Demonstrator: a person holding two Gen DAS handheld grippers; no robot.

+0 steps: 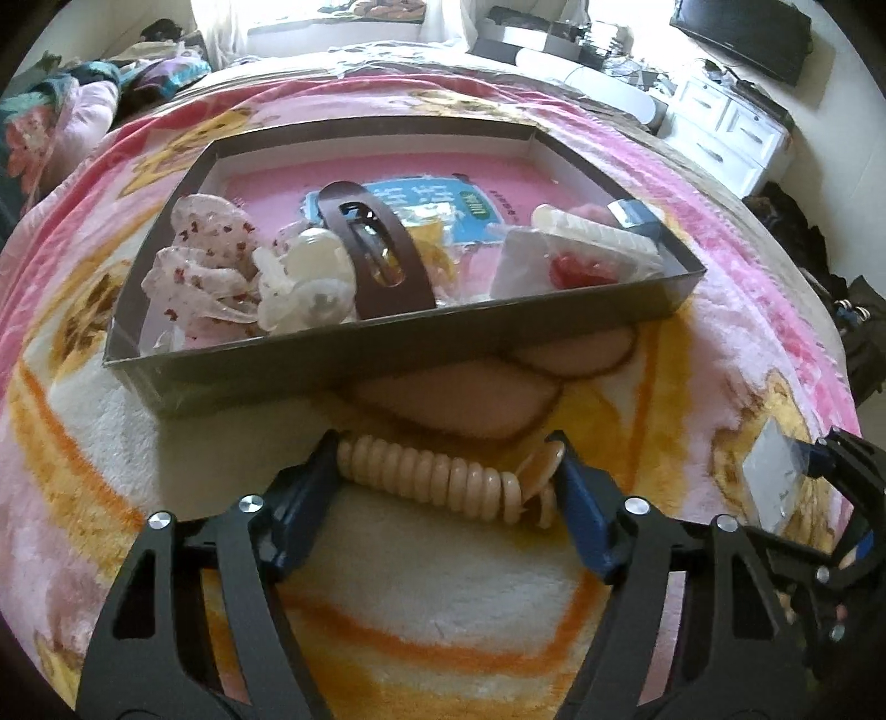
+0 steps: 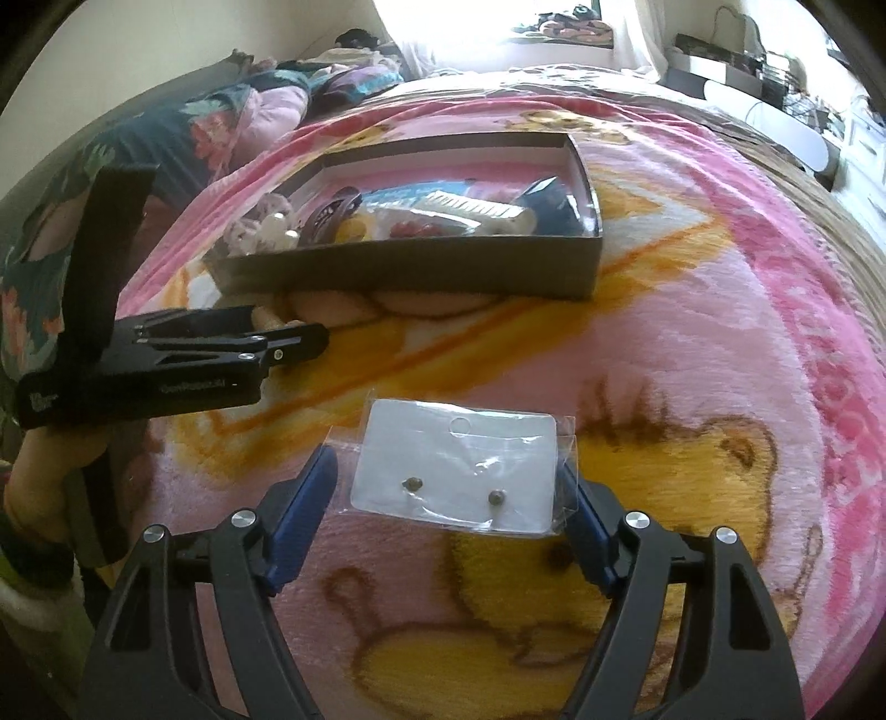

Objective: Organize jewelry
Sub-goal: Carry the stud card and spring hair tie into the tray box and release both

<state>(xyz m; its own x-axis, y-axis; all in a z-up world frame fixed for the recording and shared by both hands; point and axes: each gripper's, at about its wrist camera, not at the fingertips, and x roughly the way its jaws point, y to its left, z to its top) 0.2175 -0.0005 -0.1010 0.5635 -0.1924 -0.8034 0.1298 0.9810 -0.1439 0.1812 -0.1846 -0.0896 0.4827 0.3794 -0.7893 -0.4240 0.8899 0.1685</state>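
My left gripper [image 1: 446, 471] is shut on a beige spiral hair tie [image 1: 443, 476], holding it by its two ends just above the blanket in front of the grey box [image 1: 398, 354]. The box holds a brown hair clip [image 1: 371, 249], white and floral hair pieces [image 1: 221, 266], a card with red earrings [image 1: 576, 271] and a cream comb [image 1: 598, 230]. My right gripper [image 2: 448, 482] is wide open around a white earring card in a clear bag [image 2: 459, 471] lying on the blanket; whether the pads touch it I cannot tell. The left gripper also shows in the right wrist view [image 2: 299, 338].
The pink and yellow cartoon blanket [image 2: 720, 332] covers the bed. Pillows and clothes [image 2: 166, 127] are piled at the far left. A white dresser [image 1: 731, 127] and a black TV [image 1: 742, 33] stand at the far right. The right gripper shows at the right edge [image 1: 847, 487].
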